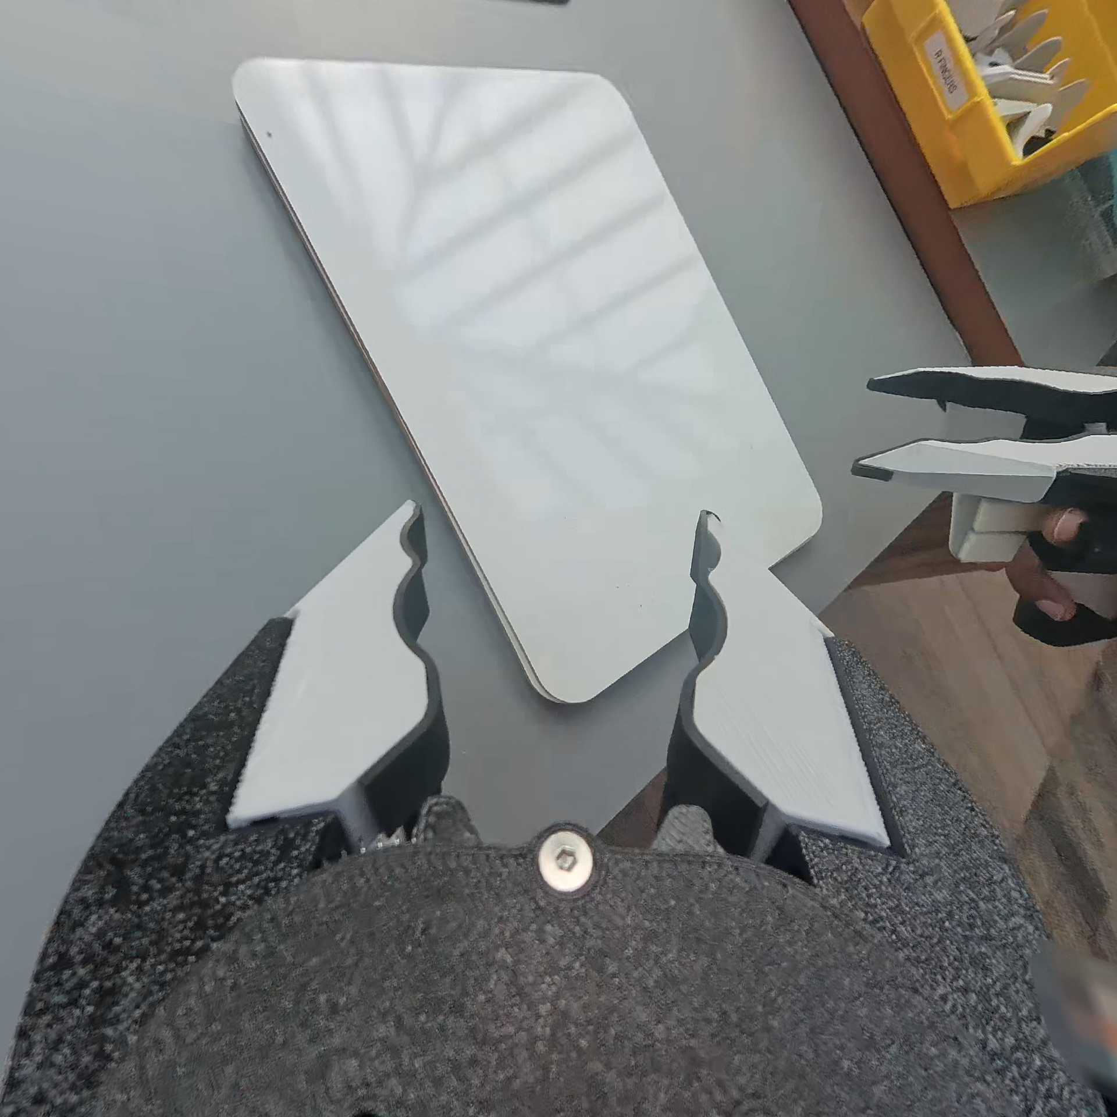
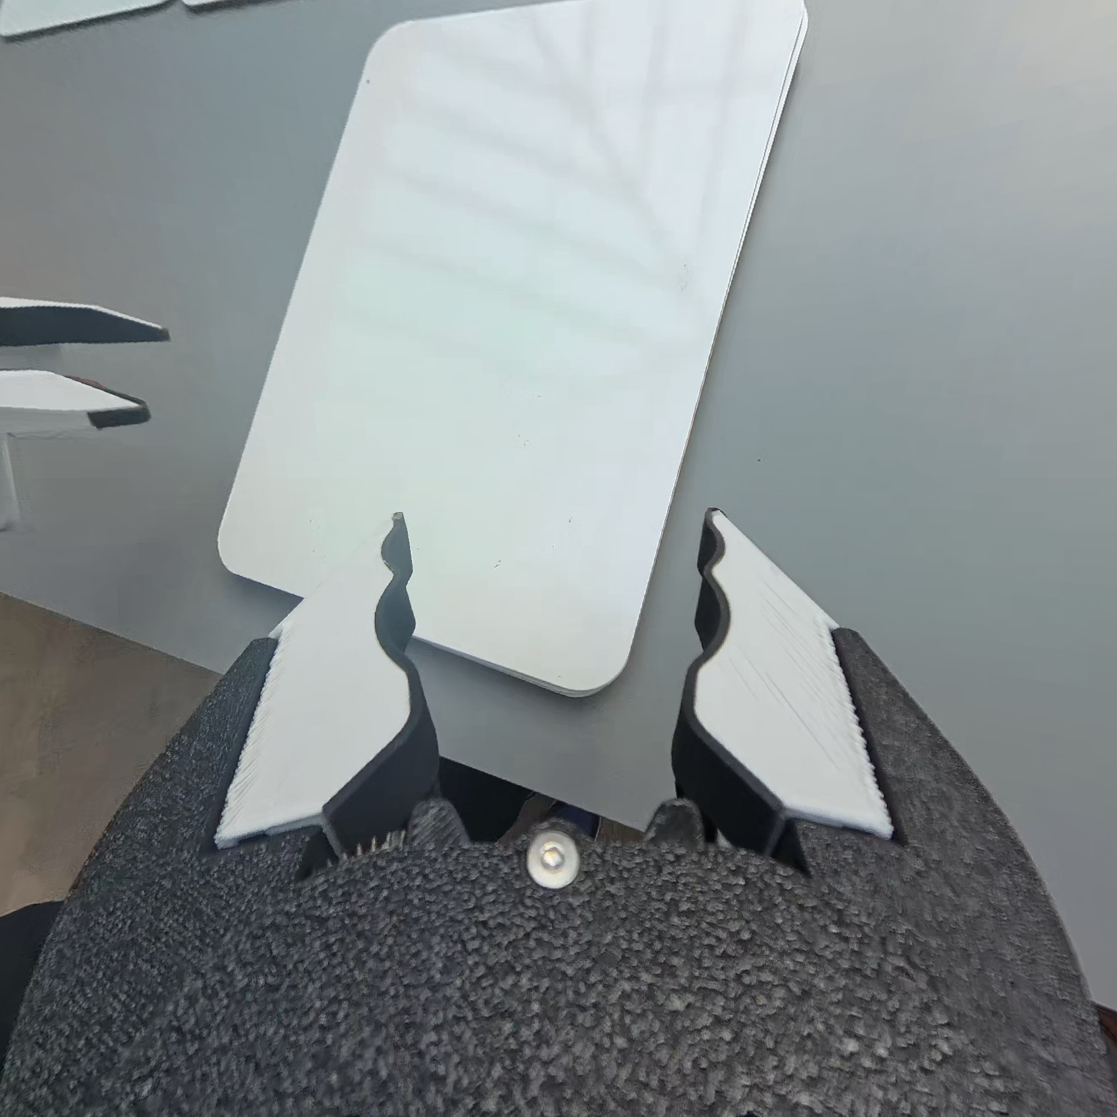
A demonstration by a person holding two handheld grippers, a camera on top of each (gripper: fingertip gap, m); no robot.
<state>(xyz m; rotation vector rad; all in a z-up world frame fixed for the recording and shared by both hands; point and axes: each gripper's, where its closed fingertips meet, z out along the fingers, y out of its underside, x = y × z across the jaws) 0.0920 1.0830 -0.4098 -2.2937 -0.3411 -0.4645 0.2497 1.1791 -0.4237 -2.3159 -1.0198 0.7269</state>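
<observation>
On the grey table [image 1: 121,302] we are seeing a white rounded board [image 1: 514,332] lying flat near its corner. We are holding the left gripper [image 1: 559,514] and right gripper [image 2: 553,514] spread wide and empty over the board's near end, a yellow bin [image 1: 943,121] sitting beyond the table edge.

A board [image 1: 520,338] is laid flat on the table [image 1: 121,362], near its front edge. The left gripper [image 1: 559,520] is held over the board's near corner, the right gripper [image 2: 553,520] over its near edge (neither is seen touching it). A bin [image 1: 967,103] is set beyond the table's right edge.
</observation>
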